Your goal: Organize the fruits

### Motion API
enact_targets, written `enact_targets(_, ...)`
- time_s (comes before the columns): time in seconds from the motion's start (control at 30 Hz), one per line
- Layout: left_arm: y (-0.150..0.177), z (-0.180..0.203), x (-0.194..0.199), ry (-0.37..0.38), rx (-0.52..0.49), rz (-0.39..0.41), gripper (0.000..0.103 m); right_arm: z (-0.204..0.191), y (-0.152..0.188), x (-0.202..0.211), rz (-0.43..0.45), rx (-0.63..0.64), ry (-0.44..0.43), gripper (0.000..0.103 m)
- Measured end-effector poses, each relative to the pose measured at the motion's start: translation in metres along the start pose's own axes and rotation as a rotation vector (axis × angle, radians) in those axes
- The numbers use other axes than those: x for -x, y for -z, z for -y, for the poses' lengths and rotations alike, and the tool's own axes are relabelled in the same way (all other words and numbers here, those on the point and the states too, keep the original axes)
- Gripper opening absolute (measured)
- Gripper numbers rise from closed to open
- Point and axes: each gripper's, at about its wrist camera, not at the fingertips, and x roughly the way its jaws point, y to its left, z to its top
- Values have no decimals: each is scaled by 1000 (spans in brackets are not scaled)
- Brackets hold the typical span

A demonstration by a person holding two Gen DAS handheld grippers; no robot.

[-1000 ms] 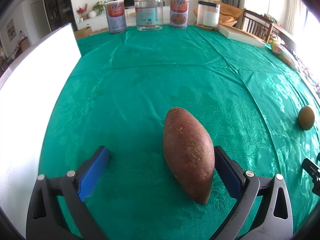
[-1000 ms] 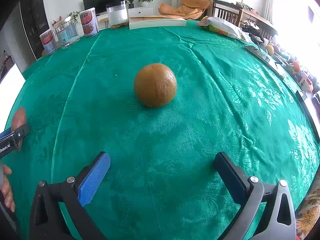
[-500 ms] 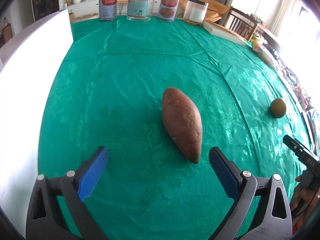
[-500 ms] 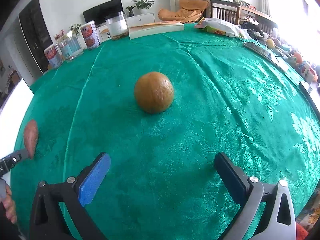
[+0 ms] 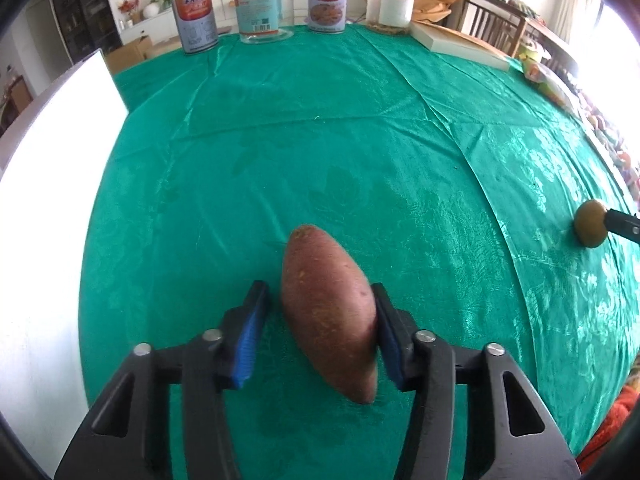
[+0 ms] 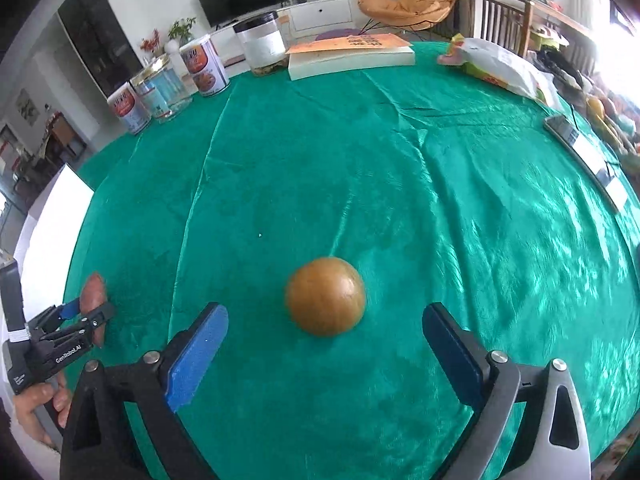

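— What are we seeing at the left claw (image 5: 318, 287)?

— We are looking down along it at a reddish sweet potato (image 5: 328, 312), which is lying on the green cloth (image 5: 320, 140) of the counter, lengthwise between the two fingers. Its far end is pointing out past the fingertips, and its near end is reaching back toward the claw's body.

— Are we gripping it?

— Not fully, as far as we are seeing. The jaws have just been closing and are standing narrow. The right blue pad is touching the potato's side, while a thin strip of green cloth is showing between the left pad and the skin.

— And the right claw (image 6: 324, 309)?

— Its jaws have also just been closing, but they are standing wide. A round brown fruit (image 6: 325, 294) is sitting on the cloth at the fingertips, centred between them, with its near half just inside the tips. We are seeing clear cloth on both sides of it, so neither pad is touching.

— What else are we picking up around the claws?

— Far ahead of the left claw, tins (image 5: 194, 24) and clear jars (image 5: 262, 8) are standing in a row at the counter's far edge. A white board (image 5: 40, 200) is lying off to that claw's left. From the right claw's camera, a hand (image 6: 36, 408) is holding the left claw's handle well off to the left.
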Motion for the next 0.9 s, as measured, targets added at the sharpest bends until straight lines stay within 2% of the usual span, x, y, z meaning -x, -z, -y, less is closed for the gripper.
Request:
enact_targets(0.1, -1, -3, 0, 15, 8, -14, 43, 0, -9, -24, -86, -6, 26, 78)
enact_targets(0.13, -1, -3, 0, 20, 13, -14, 43, 3, -9, -29, -107, -19, 16, 55)
enact_targets(0.17, 0, -5, 1, 29, 22, -15, 42, 6, -7, -31, -120, -37, -3, 49)
enact_targets(0.27, 3, -7, 8, 84, 60, -22, 42, 10, 2, -21, -107, -66, -15, 49)
enact_targets(0.4, 16, -10, 44, 204, 107, -5, 42, -10, 13, 14, -62, -38, -89, 49)
enact_targets(0.53, 38, -21, 105, 346, 138, 30, 42, -69, 22, 50, -52, 54, -240, 49)
enact_targets(0.63, 52, -49, 164, 401, 167, 91, 42, -139, 26, 74, -56, 171, -364, 49)
enact_targets(0.73, 60, -97, 217, 362, 219, 172, 42, -216, 37, 97, -64, 302, -492, 49)
enact_targets(0.83, 69, -154, 250, 232, 280, 226, 42, -291, 55, 114, -93, 441, -591, 49)
enact_targets(0.9, 76, -193, 255, 119, 322, 232, 42, -337, 66, 118, -115, 529, -628, 49)
